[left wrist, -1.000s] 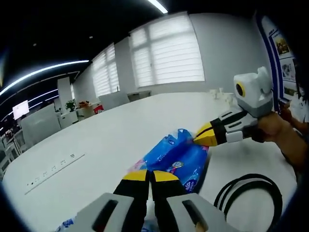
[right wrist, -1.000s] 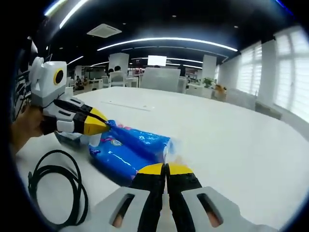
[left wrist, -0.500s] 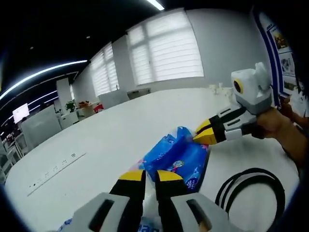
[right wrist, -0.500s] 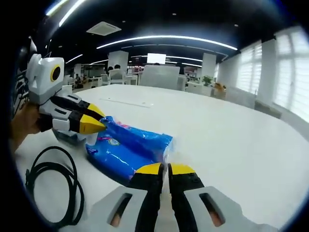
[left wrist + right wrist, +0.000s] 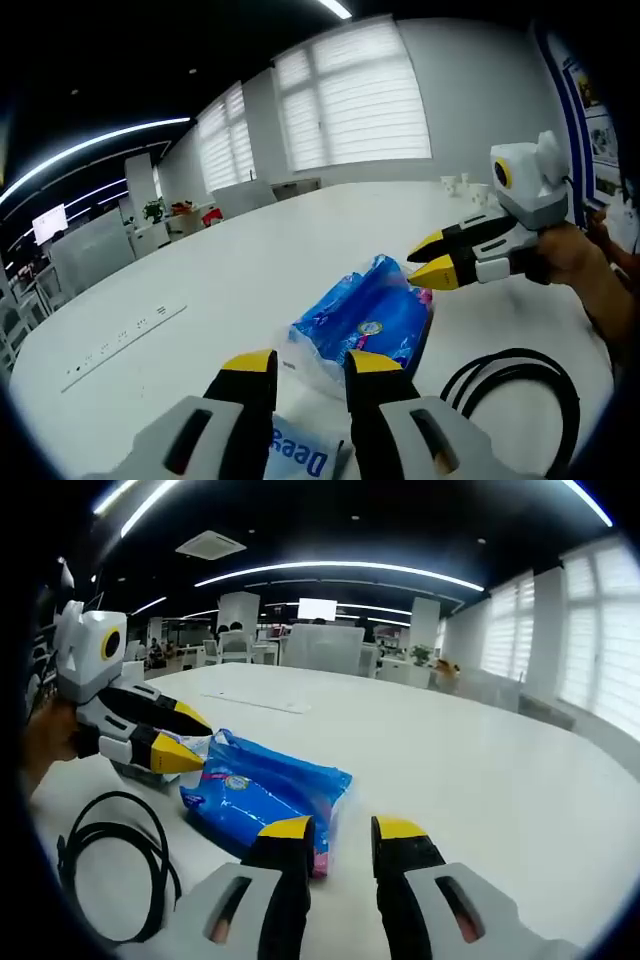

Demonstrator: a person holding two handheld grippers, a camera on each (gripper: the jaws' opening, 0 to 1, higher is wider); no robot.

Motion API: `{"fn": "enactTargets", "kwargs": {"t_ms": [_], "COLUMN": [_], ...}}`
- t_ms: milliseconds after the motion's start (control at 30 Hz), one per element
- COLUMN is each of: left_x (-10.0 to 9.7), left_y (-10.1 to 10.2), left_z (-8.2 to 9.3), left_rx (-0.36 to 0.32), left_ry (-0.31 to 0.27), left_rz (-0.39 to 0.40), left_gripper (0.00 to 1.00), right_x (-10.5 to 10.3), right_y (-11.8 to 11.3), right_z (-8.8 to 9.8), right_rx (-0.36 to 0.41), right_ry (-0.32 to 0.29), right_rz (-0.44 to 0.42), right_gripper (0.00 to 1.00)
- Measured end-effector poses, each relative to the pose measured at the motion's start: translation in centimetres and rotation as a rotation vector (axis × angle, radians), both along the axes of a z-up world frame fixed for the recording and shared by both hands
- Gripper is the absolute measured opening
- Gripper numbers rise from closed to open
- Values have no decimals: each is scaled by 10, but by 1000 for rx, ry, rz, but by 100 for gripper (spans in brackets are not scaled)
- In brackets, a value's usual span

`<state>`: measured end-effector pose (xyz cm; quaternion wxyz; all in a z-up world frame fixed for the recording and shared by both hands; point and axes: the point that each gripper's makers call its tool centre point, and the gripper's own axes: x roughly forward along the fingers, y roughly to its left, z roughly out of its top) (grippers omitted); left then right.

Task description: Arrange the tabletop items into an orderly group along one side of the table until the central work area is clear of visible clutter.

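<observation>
On the white table [image 5: 250, 270], a blue plastic pack [image 5: 368, 318] lies near its right side, just ahead of the left hand-held gripper [image 5: 310, 366], whose yellow-tipped jaws stand apart and hold nothing; a white wrapper with blue lettering [image 5: 296, 456] lies under that gripper. The right hand-held gripper [image 5: 344, 831] is also spread open and empty, its jaws just short of the pack's near end in the right gripper view, and it reaches in from the right in the left gripper view, tips parted beside the pack's far end. A coiled black cable [image 5: 112, 852] lies on the table near the pack, not touching it.
</observation>
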<state>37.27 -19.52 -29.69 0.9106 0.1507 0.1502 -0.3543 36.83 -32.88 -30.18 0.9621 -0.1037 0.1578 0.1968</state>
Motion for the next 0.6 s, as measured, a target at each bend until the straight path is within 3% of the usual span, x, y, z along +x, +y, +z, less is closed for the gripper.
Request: {"fn": "enactTargets", "kwargs": {"t_ms": [233,600], "left_x": [-9,-20], "left_y": [5,23], "left_z": [7,34], "left_rx": [-22,-52], "left_ry": [2,-32], "left_rz": [-6,-17], "left_gripper": [28,30], "right_x": [-9,-32], "right_y": [14,45], "right_z": [10,34], "right_rx": [-1,29], "right_ry": [-18,-73], "right_rz": [30,106], "right_gripper": [23,24]}}
